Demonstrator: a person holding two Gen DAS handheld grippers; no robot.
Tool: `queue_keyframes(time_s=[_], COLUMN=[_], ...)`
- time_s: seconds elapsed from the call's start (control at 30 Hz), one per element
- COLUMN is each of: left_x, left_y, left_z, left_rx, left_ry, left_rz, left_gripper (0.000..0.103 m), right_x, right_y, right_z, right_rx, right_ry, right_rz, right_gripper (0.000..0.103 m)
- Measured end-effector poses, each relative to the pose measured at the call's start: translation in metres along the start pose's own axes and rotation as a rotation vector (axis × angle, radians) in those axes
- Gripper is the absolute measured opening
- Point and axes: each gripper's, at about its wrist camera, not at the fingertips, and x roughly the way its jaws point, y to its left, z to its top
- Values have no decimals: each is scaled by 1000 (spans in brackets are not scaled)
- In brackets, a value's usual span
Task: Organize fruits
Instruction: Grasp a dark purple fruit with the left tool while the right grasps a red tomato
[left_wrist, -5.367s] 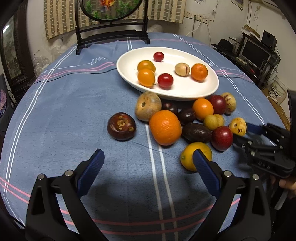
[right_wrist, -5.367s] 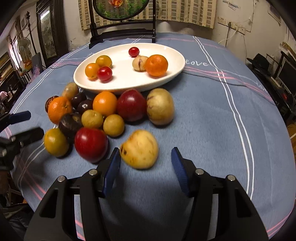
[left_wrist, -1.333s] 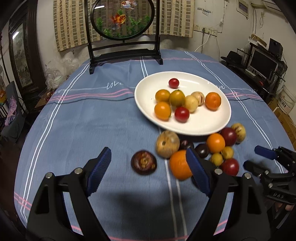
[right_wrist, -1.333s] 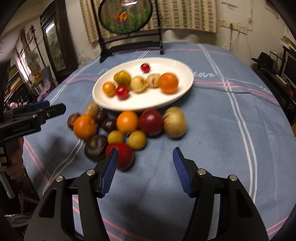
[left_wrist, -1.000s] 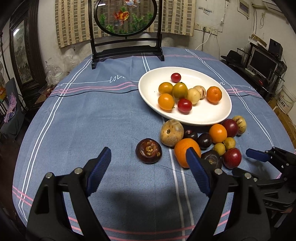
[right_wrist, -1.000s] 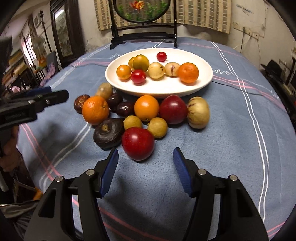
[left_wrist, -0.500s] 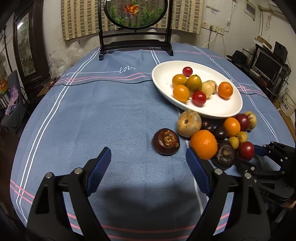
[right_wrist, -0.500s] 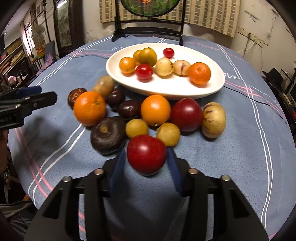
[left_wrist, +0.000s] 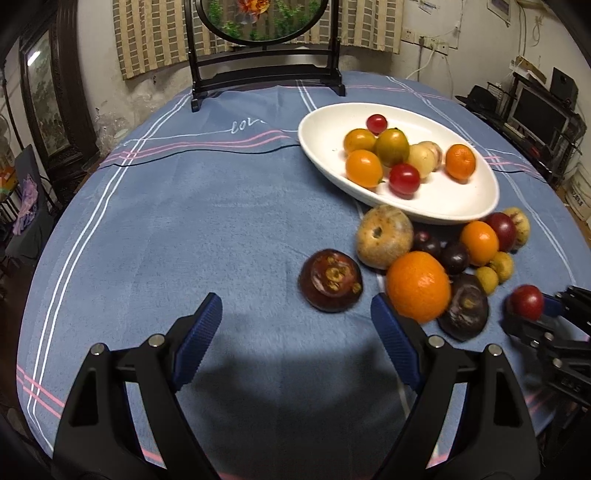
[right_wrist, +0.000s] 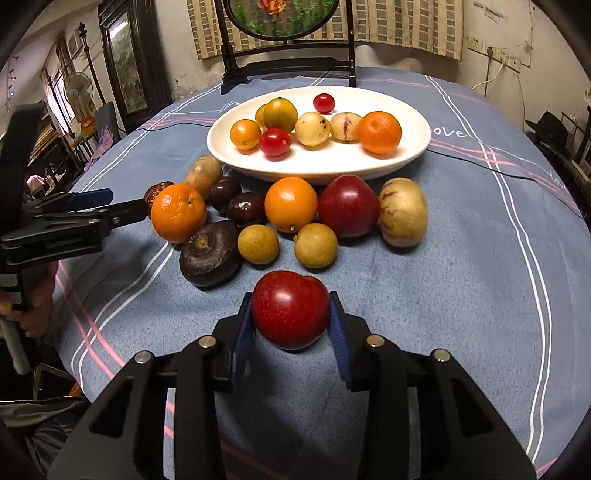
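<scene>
My right gripper (right_wrist: 291, 308) is closing its blue pads on a red plum (right_wrist: 290, 309), and both pads press its sides; the plum sits apart from the pile, near the table's front. The left wrist view shows the same plum (left_wrist: 525, 302) at far right. My left gripper (left_wrist: 295, 302) hangs open over the blue cloth with nothing between its fingers. A dark mangosteen (left_wrist: 330, 280) lies just ahead of it, and a large orange (left_wrist: 418, 286) lies by its right finger. A white oval plate (right_wrist: 406, 155) holds several small fruits. More fruit is heaped in front of the plate.
A black-framed round screen (right_wrist: 280, 22) stands at the table's far edge. The blue striped cloth (left_wrist: 184, 221) lies bare to the left of the plate. A person's hand (right_wrist: 35, 306) holds the left gripper's handle. Furniture and shelves ring the table.
The right jaws closed in around the red plum, which now sits a little apart from the pile. The left gripper drifted left and lower, staying open.
</scene>
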Motion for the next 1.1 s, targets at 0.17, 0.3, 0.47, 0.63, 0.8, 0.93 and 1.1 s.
queue_keyframes(time_s=[0.17,0.3,0.47,0.63,0.8,0.93,1.1], left_x=[11,16,22,28,31,30,21], left_y=[-6,-10,-10,-8,-14,-14,-11], left_z=[3,6,11,8,9,10,11], left_rx=[22,33,12,-2,28,29,14], left_ry=[23,23,47,63,58,58,51], left_rz=[0,-26,-82,-85,-49,-47,-49], left_gripper=[84,82,47,48,47,44,43], right_x=[-2,-1,-2,-7,-10,-13,-20], right_y=[0,1,3,3,3,2,-2], right_z=[1,1,2,2,2,2,4], right_rx=[7,7,3,3,5,6,8], right_ry=[1,2,2,-4,-8,-12,-28], right_rz=[3,6,10,12,13,11,3], right_gripper=[39,39,39,39,39,39,39])
